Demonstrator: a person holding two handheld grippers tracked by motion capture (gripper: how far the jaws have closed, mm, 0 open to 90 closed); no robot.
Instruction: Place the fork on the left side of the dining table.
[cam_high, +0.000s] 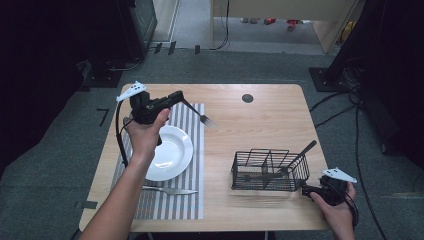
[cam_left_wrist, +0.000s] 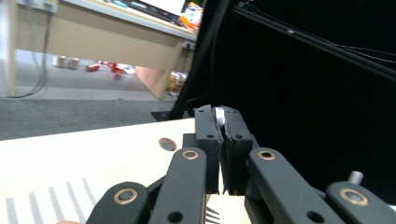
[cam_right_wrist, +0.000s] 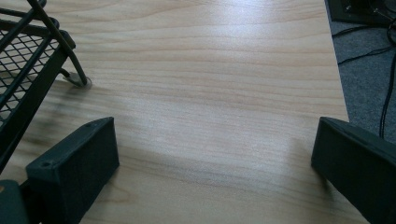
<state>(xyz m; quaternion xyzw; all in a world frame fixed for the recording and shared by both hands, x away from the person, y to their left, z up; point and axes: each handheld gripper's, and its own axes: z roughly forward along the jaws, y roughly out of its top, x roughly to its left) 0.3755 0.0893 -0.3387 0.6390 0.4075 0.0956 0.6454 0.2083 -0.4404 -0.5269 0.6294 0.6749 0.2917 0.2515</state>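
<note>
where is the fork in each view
High view: fork juts from the left tool, over the striped mat.
Left gripper view: tines at the bottom edge, under shut jaws.
Right gripper view: basket corner and bare table.
Shared landmark: dark round spot, high and left gripper views.

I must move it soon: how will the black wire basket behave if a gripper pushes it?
The wire basket looks light, so it would probably slide on the smooth wooden table. The utensil leaning over its rim might shift or rattle.
</note>
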